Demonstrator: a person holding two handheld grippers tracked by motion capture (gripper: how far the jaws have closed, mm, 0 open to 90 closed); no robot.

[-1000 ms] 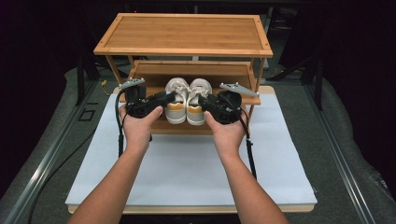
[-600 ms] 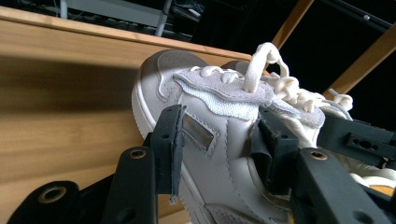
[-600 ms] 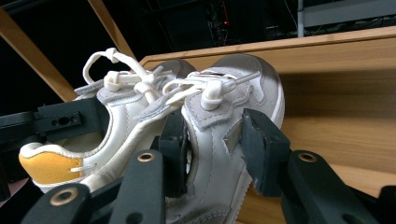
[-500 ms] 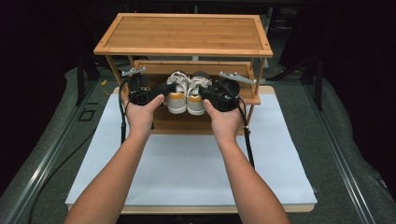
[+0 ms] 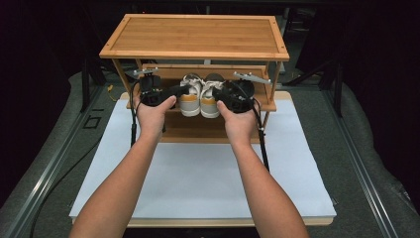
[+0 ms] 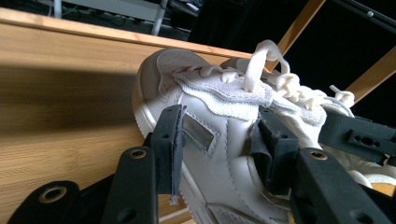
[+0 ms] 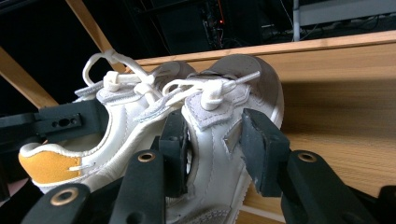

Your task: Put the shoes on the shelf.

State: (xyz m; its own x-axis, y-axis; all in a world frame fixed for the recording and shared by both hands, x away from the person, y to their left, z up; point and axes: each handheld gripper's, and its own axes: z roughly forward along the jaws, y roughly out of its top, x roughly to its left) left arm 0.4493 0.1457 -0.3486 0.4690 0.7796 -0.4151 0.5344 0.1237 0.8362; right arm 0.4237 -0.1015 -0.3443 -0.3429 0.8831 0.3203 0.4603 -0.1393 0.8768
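Note:
A pair of white sneakers with orange heels sits side by side under the top board of a bamboo shoe rack. My left gripper is shut on the outer side of the left sneaker; its jaws pinch the white upper around my left gripper. My right gripper is shut on the right sneaker, and my right gripper clamps that shoe's side. The toes reach over the middle shelf. I cannot tell whether the soles touch it.
The rack stands at the far end of a white mat on the table. Its slanted side struts flank the shoes. Dark floor and metal rails lie around the table.
Both hands have pushed forward and slightly up, carrying the pair of sneakers from in front of the rack to under its top board, over the middle shelf.

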